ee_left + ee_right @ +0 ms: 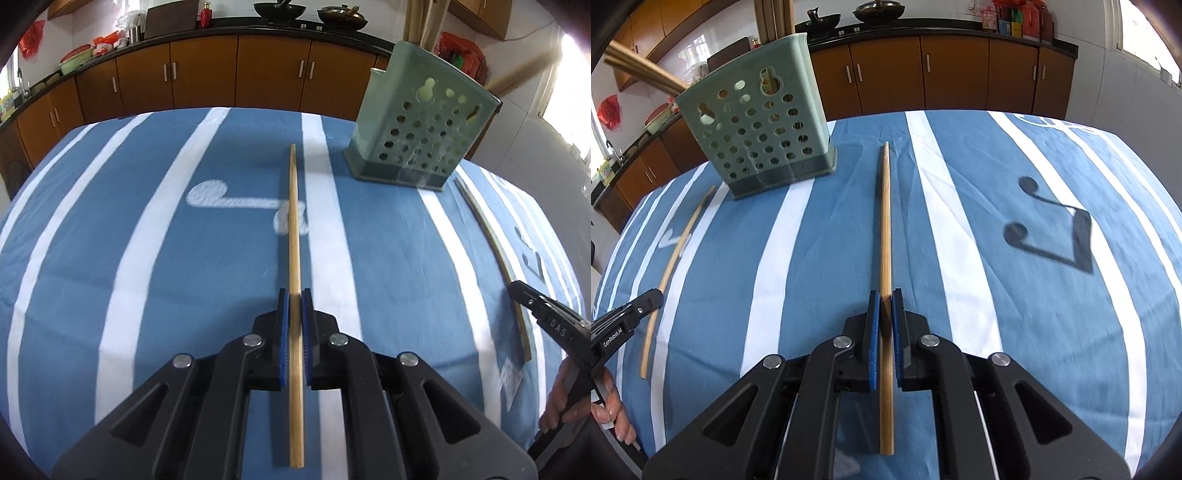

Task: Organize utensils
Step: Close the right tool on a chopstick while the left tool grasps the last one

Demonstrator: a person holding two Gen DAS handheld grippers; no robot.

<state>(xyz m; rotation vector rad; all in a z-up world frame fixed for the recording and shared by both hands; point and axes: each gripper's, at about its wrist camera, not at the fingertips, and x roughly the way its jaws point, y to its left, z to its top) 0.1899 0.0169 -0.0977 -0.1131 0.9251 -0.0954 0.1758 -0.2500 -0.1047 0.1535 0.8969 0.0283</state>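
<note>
Left gripper [294, 295] has its blue fingers [283, 314] clamped tight on a bamboo chopstick [294, 221], which runs straight out ahead over the blue-and-white striped cloth [147, 258] on the desk. Over on the other side, same story: right gripper [885, 295] is closed hard on a second chopstick [885, 221], tip aimed toward the far edge.

Now the container. A pale green perforated holder [421, 133] stands upright on the cloth, far and to the right in the left view, far and to the left [757, 129] in the right view, so it sits between the two grippers and beyond them. Bamboo sticks [775, 18] rise out of its top, and more lean out sideways [646, 72], blurred. Through the holes, pale shapes show inside; which compartment holds what I cannot tell.

Each chopstick tip is short of the holder and apart from it. A hand [561, 402] shows at the right edge, wrapped on the other gripper's handle.
</note>
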